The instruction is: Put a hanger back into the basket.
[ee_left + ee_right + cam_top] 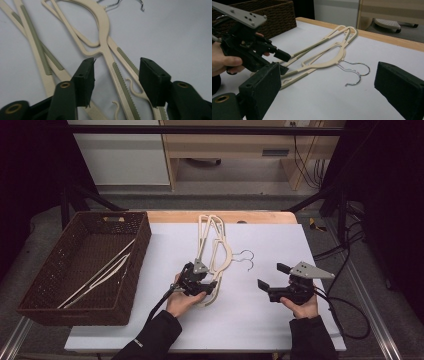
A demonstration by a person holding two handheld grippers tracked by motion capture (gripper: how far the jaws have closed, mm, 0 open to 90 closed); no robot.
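Near the middle of the white table point(260, 320) lie two cream plastic hangers point(216, 251), stacked with their arms overlapping and their wire hooks point(246, 258) pointing toward your right side. Your left gripper point(209, 287) is down over the near end of the top hanger's arm; in the left gripper view its black jaws straddle that arm point(117, 75), partly closed but with a gap on either side, so nothing is clamped yet. These hangers look light, thin and stiff, and the smooth plastic may slide under the pads. The grey ribbed strip point(123, 83) along the arm should give the surest hold, so close there rather than on the bare cream plastic. Because the two hangers are nested, lifting one may drag the other, and the small curled hooks point(136, 88) at the arm ends could snag.

Your right gripper point(270, 276) rests apart on the table to the right, jaws wide and holding nothing. Well to the left stands a brown wicker basket point(136, 265) that already has hangers point(100, 275) lying in it. Nothing stands between the hangers and the basket.
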